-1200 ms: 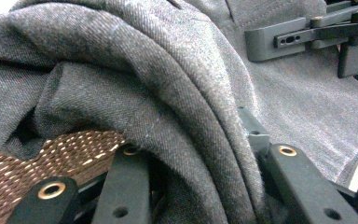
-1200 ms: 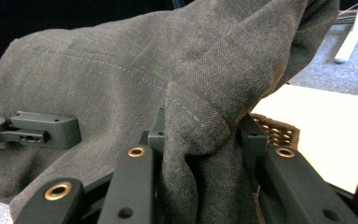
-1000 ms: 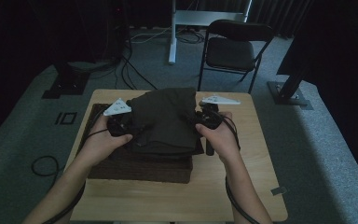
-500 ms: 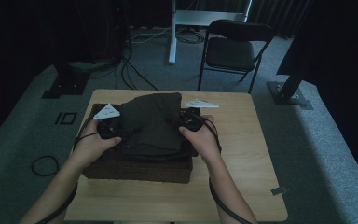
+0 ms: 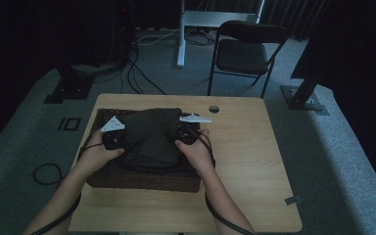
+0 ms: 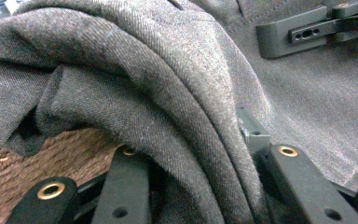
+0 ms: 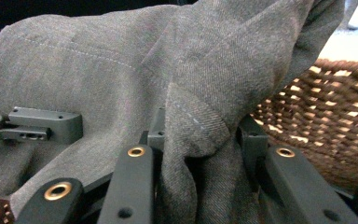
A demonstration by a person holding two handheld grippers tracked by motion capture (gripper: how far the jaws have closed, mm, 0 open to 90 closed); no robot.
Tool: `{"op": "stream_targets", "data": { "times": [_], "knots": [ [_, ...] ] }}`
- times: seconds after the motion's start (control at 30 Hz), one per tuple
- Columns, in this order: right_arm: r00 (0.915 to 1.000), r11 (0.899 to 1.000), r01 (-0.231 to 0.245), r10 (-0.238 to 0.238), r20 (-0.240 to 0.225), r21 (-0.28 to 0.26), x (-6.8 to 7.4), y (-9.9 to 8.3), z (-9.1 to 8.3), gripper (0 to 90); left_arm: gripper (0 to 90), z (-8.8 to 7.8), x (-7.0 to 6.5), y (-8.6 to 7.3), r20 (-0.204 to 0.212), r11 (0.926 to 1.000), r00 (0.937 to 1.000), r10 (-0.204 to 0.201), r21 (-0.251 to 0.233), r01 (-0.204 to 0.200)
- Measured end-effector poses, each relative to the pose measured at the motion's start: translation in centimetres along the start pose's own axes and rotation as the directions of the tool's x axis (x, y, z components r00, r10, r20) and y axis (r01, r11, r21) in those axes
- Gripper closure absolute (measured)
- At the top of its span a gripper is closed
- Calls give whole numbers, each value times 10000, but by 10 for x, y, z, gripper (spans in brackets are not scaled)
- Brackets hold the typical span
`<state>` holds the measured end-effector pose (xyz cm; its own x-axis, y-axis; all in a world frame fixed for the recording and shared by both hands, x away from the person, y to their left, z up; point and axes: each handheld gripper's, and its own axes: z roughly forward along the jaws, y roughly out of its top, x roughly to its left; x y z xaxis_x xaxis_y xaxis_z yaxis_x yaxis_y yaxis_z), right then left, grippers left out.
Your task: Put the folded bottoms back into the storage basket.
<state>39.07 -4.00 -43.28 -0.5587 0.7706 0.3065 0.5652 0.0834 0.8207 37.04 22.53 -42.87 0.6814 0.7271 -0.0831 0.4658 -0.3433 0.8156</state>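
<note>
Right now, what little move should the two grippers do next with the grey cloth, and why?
Probably lower it a little into the woven basket. Both the left gripper and the right gripper pinch a fold of the grey cloth, which is bunched over the basket, so easing it down before letting go seems sensible.

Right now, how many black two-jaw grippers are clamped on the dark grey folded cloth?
2: the left gripper grips the cloth at its left edge, the right gripper at its right edge, above the brown woven basket.
</note>
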Motion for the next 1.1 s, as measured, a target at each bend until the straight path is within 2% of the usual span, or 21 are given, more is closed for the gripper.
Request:
{"op": "stream_targets", "data": {
  "times": [0.13,0.27,0.4,0.5,0.7,0.8,0.87,0.93,1.1],
  "knots": [
    [9998,9998,173,-174,58,28,3,-10,15,660,650,4,9,-8,-132,9994,9997,203,289,-199],
    [9999,9992,145,-148,73,363,4,-18,29,658,650,11,14,-18,-225,9979,9994,258,594,-245],
    [10000,9963,74,-77,35,851,1,-26,39,657,650,21,17,-27,-131,9956,9997,190,918,-178],
    [9998,9934,-155,137,163,1139,-3,-31,46,655,646,28,21,-33,-44,9956,10000,46,937,-41],
    [9985,9858,-179,90,536,1670,-7,-39,56,650,635,37,29,-44,61,9935,9995,-317,1094,309],
    [9978,9837,-234,119,653,1781,-9,-41,60,648,626,39,32,-48,52,9931,9984,-557,1041,548],
    [9968,9821,-396,261,756,1842,-12,-43,61,644,619,41,35,-51,79,9916,9961,-877,959,865],
    [9965,9813,-318,164,821,1898,-12,-45,62,640,616,44,36,-53,45,9894,9947,-1025,1038,1015],
    [9953,9753,-128,-86,960,2206,-13,-47,66,609,601,48,36,-56,-170,9862,9941,-1069,1253,1082]
  ]
}}
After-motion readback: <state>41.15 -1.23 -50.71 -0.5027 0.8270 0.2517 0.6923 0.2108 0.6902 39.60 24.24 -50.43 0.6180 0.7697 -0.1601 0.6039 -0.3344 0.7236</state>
